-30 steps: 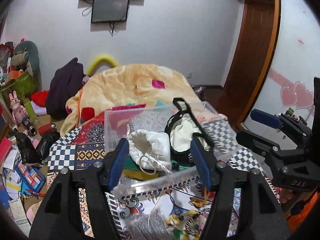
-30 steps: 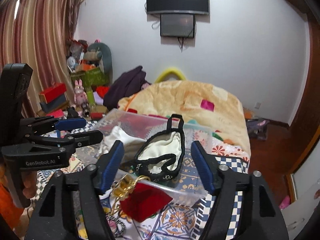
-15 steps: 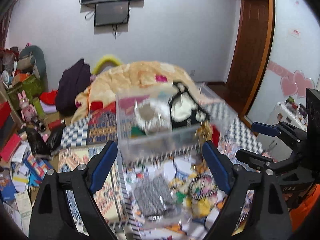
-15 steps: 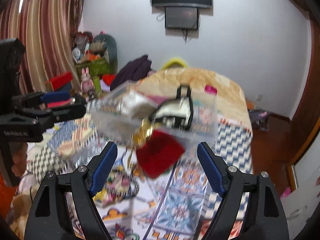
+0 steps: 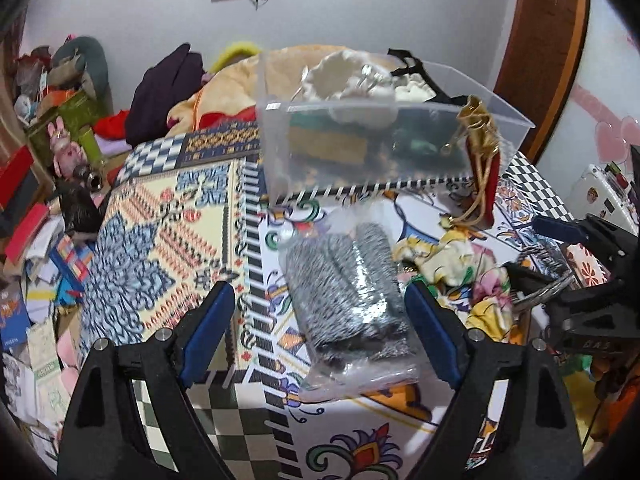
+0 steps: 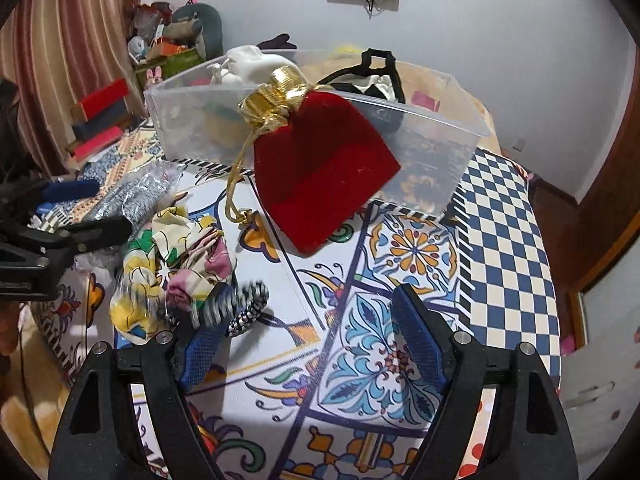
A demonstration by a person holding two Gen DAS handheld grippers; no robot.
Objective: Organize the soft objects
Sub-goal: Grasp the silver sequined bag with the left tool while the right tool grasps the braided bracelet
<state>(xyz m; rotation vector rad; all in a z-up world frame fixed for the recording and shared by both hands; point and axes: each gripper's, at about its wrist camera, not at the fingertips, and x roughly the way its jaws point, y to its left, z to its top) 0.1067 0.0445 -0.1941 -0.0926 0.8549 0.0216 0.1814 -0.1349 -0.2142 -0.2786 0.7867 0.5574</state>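
Both claws hang wide open over the patterned patchwork bedspread (image 6: 404,248), gripping nothing. The left gripper (image 5: 320,324) frames a clear plastic bag of grey-and-white knitted fabric (image 5: 344,296). The right gripper (image 6: 308,332) sits beside a crumpled floral cloth (image 6: 176,256). A red velvet drawstring pouch with gold trim (image 6: 320,160) leans against the clear plastic storage box (image 6: 436,140), which holds a white cloth pouch (image 5: 348,88)

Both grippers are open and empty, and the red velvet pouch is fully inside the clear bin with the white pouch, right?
Not quite. The red velvet pouch is not inside: it hangs over the clear bin rim and down the outer wall onto the patterned cloth, as the right wrist view shows. The white pouch is in the bin, and the left gripper and right gripper are open and empty.
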